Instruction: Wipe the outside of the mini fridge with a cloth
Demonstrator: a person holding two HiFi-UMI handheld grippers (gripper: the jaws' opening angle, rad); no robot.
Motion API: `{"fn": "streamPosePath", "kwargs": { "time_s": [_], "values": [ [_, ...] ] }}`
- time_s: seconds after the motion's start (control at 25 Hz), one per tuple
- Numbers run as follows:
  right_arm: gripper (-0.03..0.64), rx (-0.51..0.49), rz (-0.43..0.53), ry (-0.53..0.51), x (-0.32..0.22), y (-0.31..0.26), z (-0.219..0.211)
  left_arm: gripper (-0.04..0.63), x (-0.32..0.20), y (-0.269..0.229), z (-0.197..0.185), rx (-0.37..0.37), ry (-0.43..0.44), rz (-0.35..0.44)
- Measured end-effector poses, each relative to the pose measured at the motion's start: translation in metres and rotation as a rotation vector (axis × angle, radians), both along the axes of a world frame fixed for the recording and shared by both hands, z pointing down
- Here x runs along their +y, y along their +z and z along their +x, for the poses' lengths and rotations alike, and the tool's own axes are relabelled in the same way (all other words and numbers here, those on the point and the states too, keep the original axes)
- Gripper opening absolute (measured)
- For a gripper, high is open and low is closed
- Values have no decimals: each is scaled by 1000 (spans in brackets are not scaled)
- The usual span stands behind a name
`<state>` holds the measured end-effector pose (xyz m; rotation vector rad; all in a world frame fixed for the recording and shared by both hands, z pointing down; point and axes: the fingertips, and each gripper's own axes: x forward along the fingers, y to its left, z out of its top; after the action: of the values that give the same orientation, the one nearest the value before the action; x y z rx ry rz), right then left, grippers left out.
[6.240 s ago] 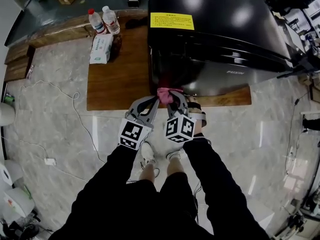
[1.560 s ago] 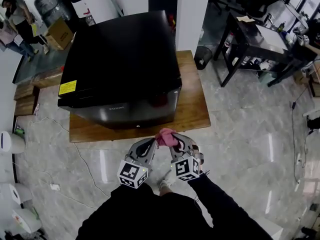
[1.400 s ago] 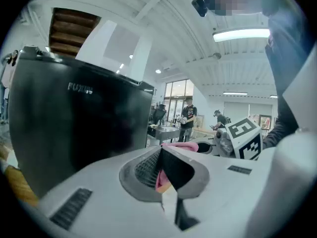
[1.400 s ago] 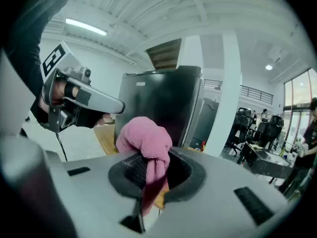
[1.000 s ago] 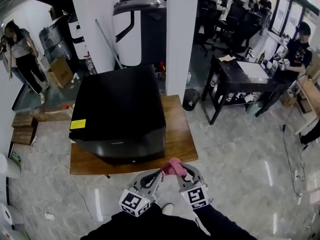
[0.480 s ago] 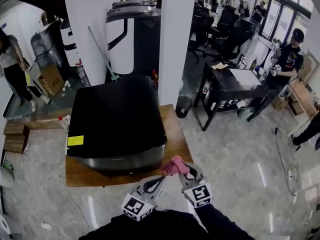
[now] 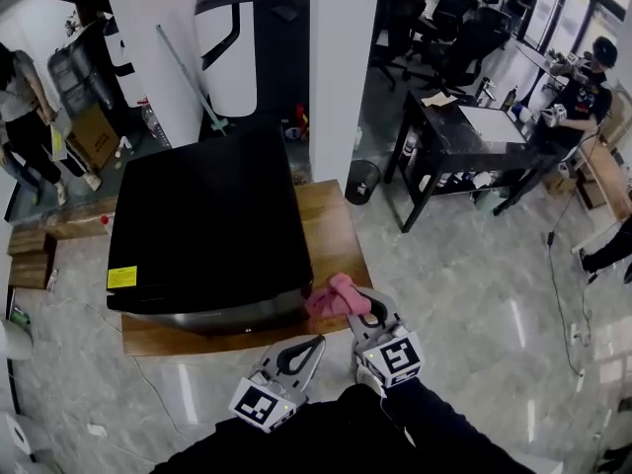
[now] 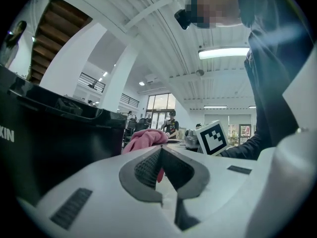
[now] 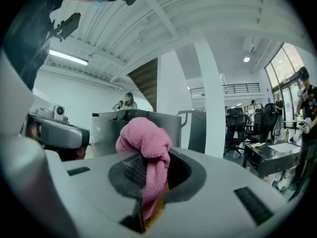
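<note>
The black mini fridge [image 7: 207, 225] stands on a low wooden platform [image 7: 334, 227], with a yellow label on its top. My right gripper [image 7: 359, 310] is shut on a bunched pink cloth [image 7: 335, 296], held against the fridge's lower front right corner. In the right gripper view the cloth [image 9: 146, 145] bulges out of the shut jaws of my right gripper [image 9: 147, 158], with the fridge [image 9: 136, 125] behind it. My left gripper [image 7: 307, 344] hangs lower, shut and empty. In the left gripper view its tips [image 8: 161, 150] meet, with the fridge [image 8: 49, 133] at left and the cloth [image 8: 145, 139] beyond.
A white pillar [image 7: 343, 57] rises just behind the fridge. A black desk [image 7: 464, 151] stands to the right and a person [image 7: 583, 87] beside it. Another person [image 7: 25, 107] stands at far left. The floor is polished marble [image 7: 494, 294].
My right gripper has carried the pink cloth forward to the fridge's front right corner. The left gripper, earlier at the cloth too, has come away and dropped back. The head view has shifted.
</note>
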<state>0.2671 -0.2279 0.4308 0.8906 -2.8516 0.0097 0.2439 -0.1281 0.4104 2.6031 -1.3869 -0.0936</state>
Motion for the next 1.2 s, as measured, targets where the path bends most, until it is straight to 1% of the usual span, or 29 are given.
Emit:
{"fn": "streamPosePath", "kwargs": {
  "time_s": [0.08,0.16,0.28,0.44,0.56,0.68,0.8,0.88,0.96,1.12,1.2],
  "values": [
    [48,-16,2,-55,-17,-1,-2,5,-18,-2,5,-15,-42,20],
    [48,-25,5,-130,-33,-2,-4,5,-37,-7,12,-35,-101,54],
    [48,-57,-2,-256,-48,-7,-8,5,-59,-13,24,-53,-206,48],
    [48,-87,-8,-419,-62,-8,-17,5,-87,-19,39,-83,-332,75],
    [48,-113,-21,-522,-67,-6,-26,5,-98,-15,47,-94,-425,60],
    [48,-138,-41,-594,-68,-2,-40,5,-102,-10,45,-100,-516,52],
    [48,-162,-68,-635,-70,-1,-50,5,-107,-10,40,-115,-590,47],
    [48,-166,-79,-635,-76,1,-54,5,-112,-11,37,-117,-623,49],
    [48,-168,-82,-623,-83,2,-59,5,-117,-8,36,-128,-644,44],
    [48,-177,-98,-614,-98,6,-67,5,-132,-10,42,-119,-661,47],
    [48,-174,-101,-611,-107,7,-72,5,-139,-6,42,-129,-677,40]
  ]
}}
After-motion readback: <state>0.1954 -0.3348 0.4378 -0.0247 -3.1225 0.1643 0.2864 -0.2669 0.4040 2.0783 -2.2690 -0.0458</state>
